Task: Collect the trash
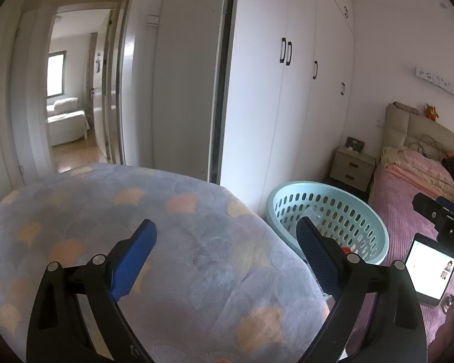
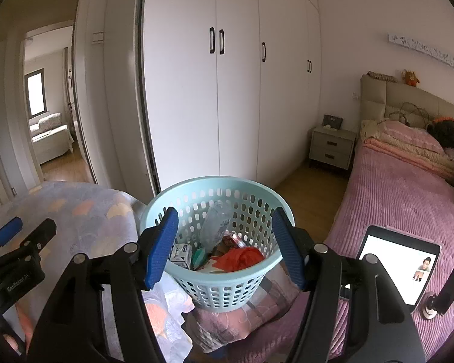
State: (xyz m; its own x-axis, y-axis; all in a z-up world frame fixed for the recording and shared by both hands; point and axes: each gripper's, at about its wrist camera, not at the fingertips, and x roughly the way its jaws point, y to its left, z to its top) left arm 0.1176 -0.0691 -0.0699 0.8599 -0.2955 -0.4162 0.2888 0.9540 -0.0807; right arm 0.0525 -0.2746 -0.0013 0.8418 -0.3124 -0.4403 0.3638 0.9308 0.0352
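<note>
Pale-teal perforated plastic basket (image 2: 218, 242) sits on a bunched pink patterned blanket (image 2: 242, 317) at the bed's near end, between the lilac fan-print quilt (image 2: 84, 211) and the pink ribbed bedspread (image 2: 393, 205). Already loaded: clear crumpled plastic bottle (image 2: 216, 224) leaning on the far wall, red-orange plastic bag (image 2: 240, 257) at the front, small white printed carton (image 2: 180, 252) on the left, a green-white wrapper (image 2: 200, 255) beside it, and a red-white packet (image 2: 236, 239) behind the bag. Roughly a third full by my read.

Right gripper (image 2: 225, 248) hangs just above the basket mouth, jaws spread wide to either side of the rim, nothing between them: released. Left gripper (image 1: 227, 257) is over the lilac quilt, jaws likewise apart and empty; the basket rim (image 1: 375, 227) shows just past its right finger.

Status: several pieces are collected. No loose trash visible on the quilt, the bedspread or the strip of wooden floor (image 2: 305, 193) in either view, so collection here looks mostly done. The floor behind the basket and the hallway are largely hidden, so I can't rule out leftovers there.

A lit tablet (image 2: 399, 266) on a stand sits on the bedspread to the right, near the right gripper; not trash, and worth avoiding on any swing that way.
</note>
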